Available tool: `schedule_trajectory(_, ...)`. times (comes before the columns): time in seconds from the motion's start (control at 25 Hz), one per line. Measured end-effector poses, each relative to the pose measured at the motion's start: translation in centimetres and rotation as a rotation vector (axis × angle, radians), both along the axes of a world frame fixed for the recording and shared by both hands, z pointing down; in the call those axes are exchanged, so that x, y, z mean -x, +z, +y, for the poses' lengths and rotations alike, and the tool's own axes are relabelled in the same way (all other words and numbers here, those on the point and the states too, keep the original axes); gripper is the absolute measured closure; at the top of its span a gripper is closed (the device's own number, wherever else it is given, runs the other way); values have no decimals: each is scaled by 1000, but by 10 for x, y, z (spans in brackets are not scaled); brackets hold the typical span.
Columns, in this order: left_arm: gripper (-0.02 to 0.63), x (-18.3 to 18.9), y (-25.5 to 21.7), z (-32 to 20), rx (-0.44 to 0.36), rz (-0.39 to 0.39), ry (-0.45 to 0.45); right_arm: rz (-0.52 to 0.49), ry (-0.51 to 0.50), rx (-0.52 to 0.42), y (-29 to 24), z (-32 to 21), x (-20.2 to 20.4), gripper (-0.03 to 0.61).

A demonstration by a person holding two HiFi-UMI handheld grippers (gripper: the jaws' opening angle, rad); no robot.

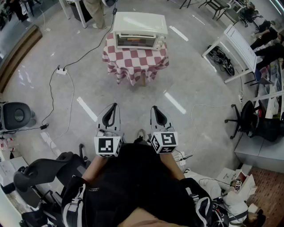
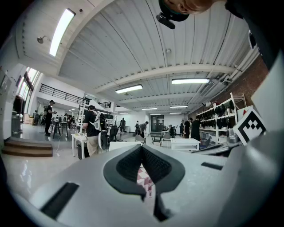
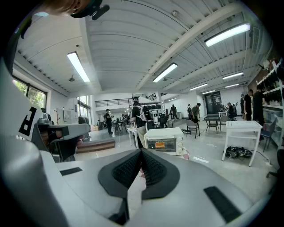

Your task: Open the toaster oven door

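Observation:
A white toaster oven (image 1: 138,32) stands with its door closed on a small table under a red-and-white checked cloth (image 1: 135,60), far ahead of me. The right gripper view shows the toaster oven (image 3: 164,141) beyond the jaws, something orange glowing behind its glass. My left gripper (image 1: 111,111) and right gripper (image 1: 156,113) are held side by side close to my body, well short of the table, both shut with nothing between the jaws. In the left gripper view only a sliver of checked cloth (image 2: 145,176) shows past the closed left gripper (image 2: 142,153). The right gripper (image 3: 141,156) points toward the oven.
Cables and a power strip (image 1: 61,71) lie on the floor left of the table. A white table (image 1: 237,48) stands at the right, office chairs (image 1: 243,119) at both sides. A person (image 1: 95,12) stands behind the oven table. Bare grey floor lies between me and the table.

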State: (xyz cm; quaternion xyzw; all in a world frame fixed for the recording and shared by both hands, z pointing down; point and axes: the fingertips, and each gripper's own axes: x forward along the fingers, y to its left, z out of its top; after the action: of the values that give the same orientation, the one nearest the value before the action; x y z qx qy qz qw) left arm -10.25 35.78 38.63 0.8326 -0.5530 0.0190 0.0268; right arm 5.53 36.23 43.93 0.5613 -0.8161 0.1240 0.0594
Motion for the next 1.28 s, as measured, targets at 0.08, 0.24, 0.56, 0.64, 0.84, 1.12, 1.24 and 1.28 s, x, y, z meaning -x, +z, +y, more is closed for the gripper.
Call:
schedule_trajectory(0.08, 604, -1, 0, 0, 0, 0, 1, 2, -4, 2, 0, 1, 1, 555)
schedule_trajectory(0.24, 604, -2, 3, 3, 7, 0, -2, -8, -13, -1, -1, 2, 1, 555)
schedule_trajectory(0.56, 604, -15, 5, 0, 16, -10, -15, -29, -31, -7, -3, -4, -7, 555)
schedule_trajectory(0.64, 604, -21, 6, -1, 19, -13, -19, -26, -40, -3, -1, -4, -12, 555)
schedule_trajectory(0.84, 604, -42, 6, -4, 24, -15, -29, -27, -58, 3, 2, -8, -30, 555)
schedule_trajectory(1.12, 604, -73, 10, -6, 37, -23, -74, -29, -108, 10, 10, -12, -60, 555)
schedule_trajectory(1.24, 604, -77, 16, -5, 52, -30, -101, -22, -138, 19, 20, -17, -67, 555)
schedule_trajectory(1.28, 604, -78, 18, -6, 58, -34, -106, -20, -146, 21, 22, -19, -67, 555)
